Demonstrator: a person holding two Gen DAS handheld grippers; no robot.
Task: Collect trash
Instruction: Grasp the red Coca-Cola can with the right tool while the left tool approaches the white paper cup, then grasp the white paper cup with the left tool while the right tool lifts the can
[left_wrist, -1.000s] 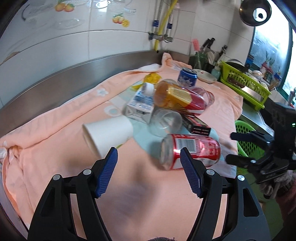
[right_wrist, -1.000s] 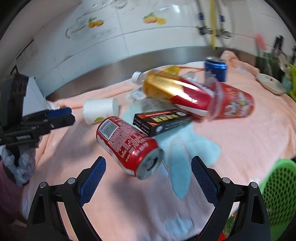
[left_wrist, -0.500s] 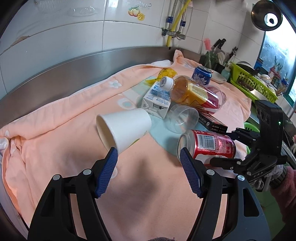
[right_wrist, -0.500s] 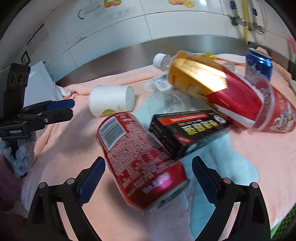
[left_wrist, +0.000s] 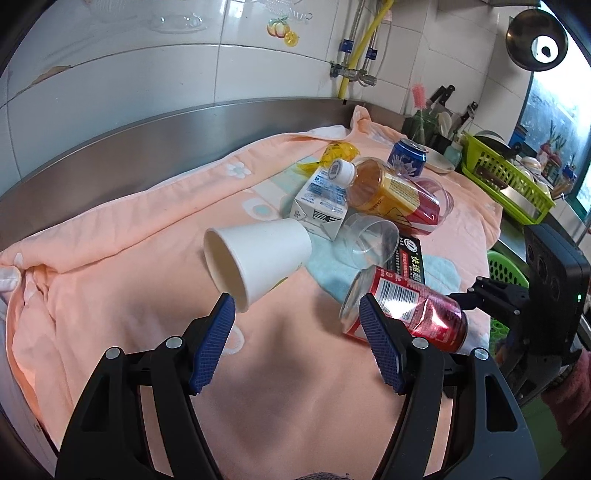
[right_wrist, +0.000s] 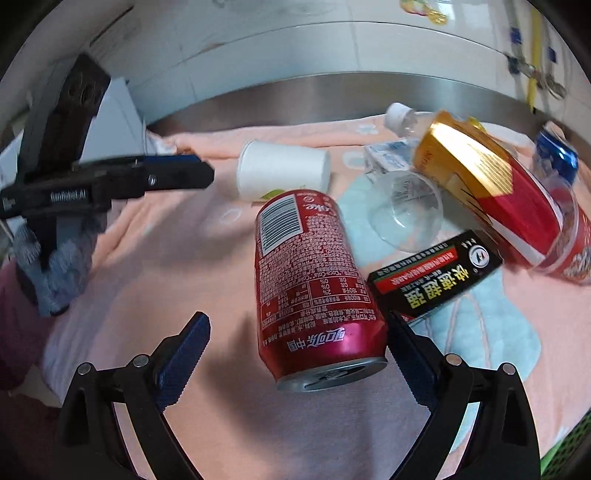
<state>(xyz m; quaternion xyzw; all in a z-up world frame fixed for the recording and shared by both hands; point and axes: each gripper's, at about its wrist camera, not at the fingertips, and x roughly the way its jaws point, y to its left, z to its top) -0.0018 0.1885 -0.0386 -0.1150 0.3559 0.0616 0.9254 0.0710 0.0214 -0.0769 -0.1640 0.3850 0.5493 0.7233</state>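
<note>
A red cola can (right_wrist: 314, 284) lies on its side on the peach towel (right_wrist: 192, 258), between the fingers of my open right gripper (right_wrist: 295, 321). Its right pad (right_wrist: 406, 350) is close beside the can and the left pad stands well clear. A white paper cup (left_wrist: 258, 262) lies on its side just beyond my left gripper (left_wrist: 295, 306), which is open and empty, its left fingertip right under the cup's rim. The red can (left_wrist: 402, 310) sits behind the left gripper's right finger.
Further back lie a black box (right_wrist: 436, 273), a clear plastic cup (right_wrist: 406, 210), a gold and red bottle (right_wrist: 487, 184), a milk carton (left_wrist: 321, 206) and a blue can (left_wrist: 406, 158). A green basket (left_wrist: 506, 266) stands off the towel's right edge, a green dish rack (left_wrist: 506, 177) behind it.
My right gripper has moved in on the red can and rolled, so the can now lies between its fingers. The left gripper has edged toward the paper cup.
</note>
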